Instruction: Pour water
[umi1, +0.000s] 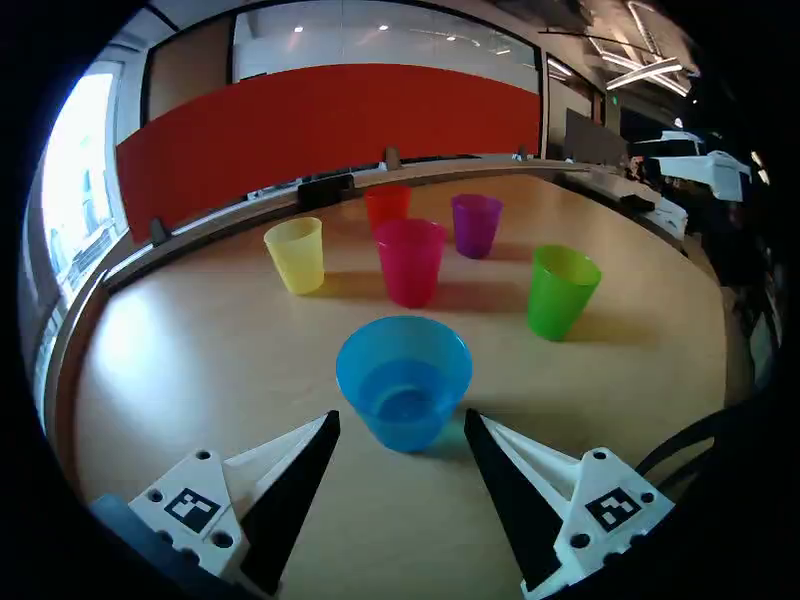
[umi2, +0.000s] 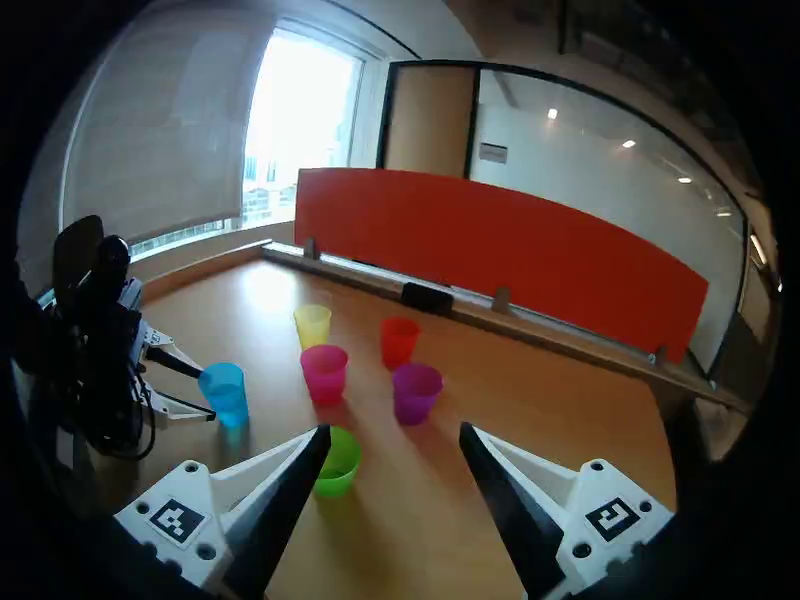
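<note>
left tongs (umi1: 400, 414) spread apart, blue cup (umi1: 404, 380) upright between their tips, wooden table (umi1: 200, 380)

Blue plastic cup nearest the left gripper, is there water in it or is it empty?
Partly filled, apparently: the translucent blue plastic cup stands upright, its lower half darker with a visible waterline.

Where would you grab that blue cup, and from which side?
Pinch the blue cup across its round side wall, about mid-height, coming in level from the near side, where the open left hand-held gripper faces it. It stands upright, widens upward and seems to hold water, so a level side grip suits.
</note>
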